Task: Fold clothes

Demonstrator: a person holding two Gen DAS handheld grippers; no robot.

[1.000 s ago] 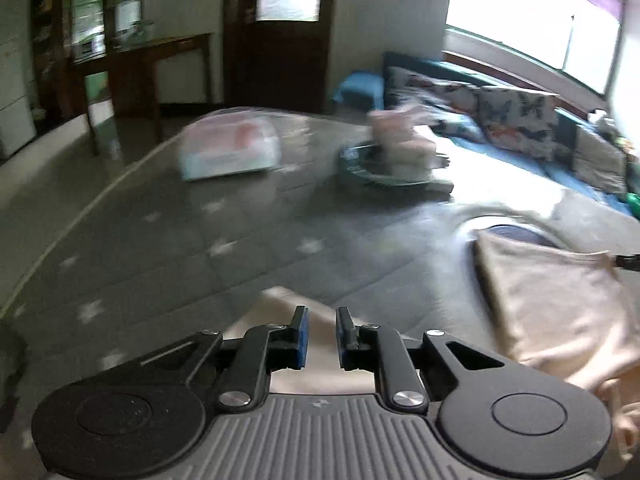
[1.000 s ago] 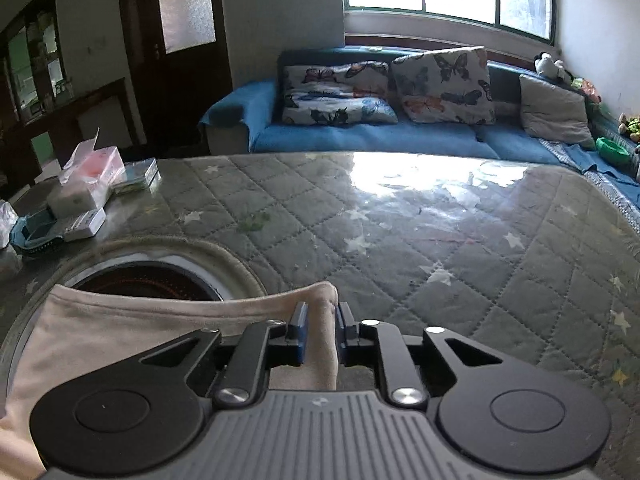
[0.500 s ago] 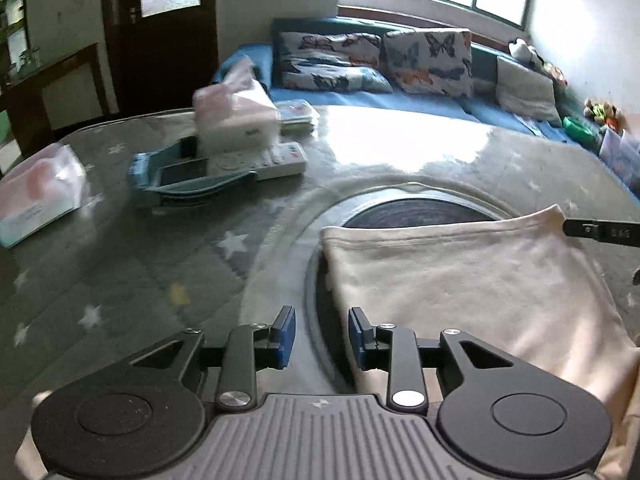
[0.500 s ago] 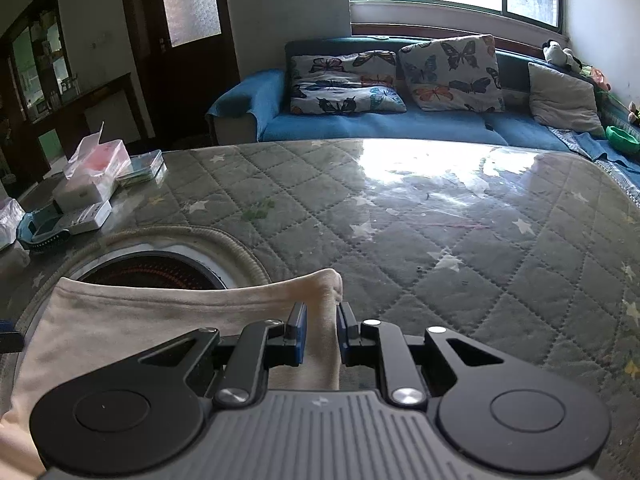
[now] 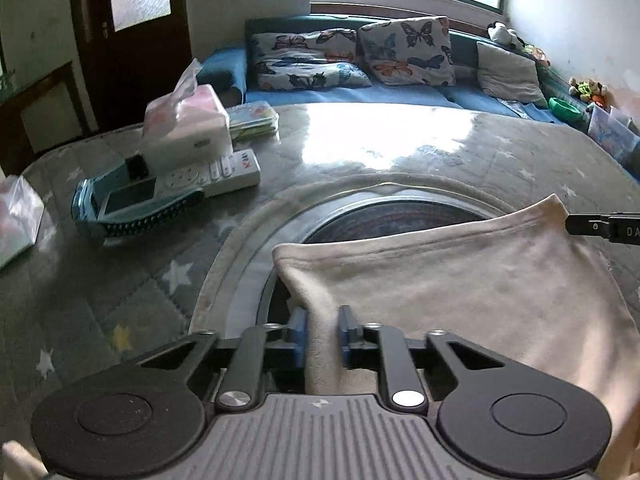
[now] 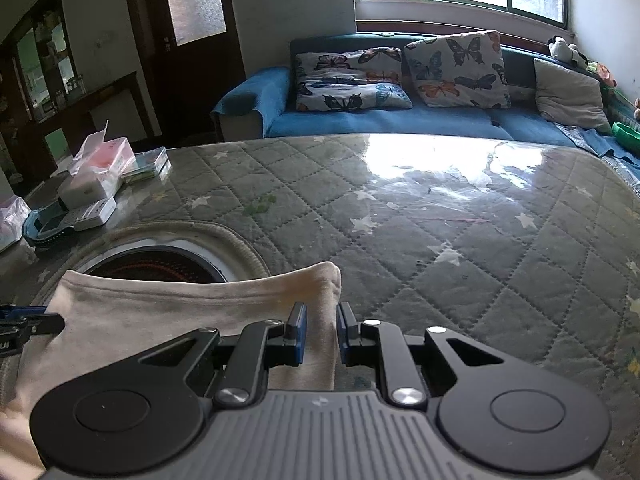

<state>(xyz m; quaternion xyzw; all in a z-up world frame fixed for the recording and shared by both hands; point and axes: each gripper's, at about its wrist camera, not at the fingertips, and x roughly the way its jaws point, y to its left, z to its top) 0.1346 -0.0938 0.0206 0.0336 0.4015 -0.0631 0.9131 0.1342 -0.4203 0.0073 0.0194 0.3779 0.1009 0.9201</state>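
1. The cream garment (image 5: 460,280) lies on the worktop (image 6: 440,240), which is covered with a grey quilted cloth with stars under a clear sheet. Its far hem crosses the dark round opening (image 5: 384,220) in the middle of the worktop.
2. The left gripper (image 5: 322,334) has the left side edge of the garment between its blue pads; the jaws are close around the fabric and appear clamped on it.
3. The right gripper (image 6: 320,330) has the right side edge of the garment, near the far corner; its jaws also stand narrow, clamped on the cloth.
4. To the left on the worktop are a tissue box (image 5: 186,128), a white remote control (image 5: 224,174) and a blue tray (image 5: 132,208), well apart from the garment.
5. Behind the worktop stands a blue sofa (image 6: 380,120) with butterfly cushions (image 6: 456,68).
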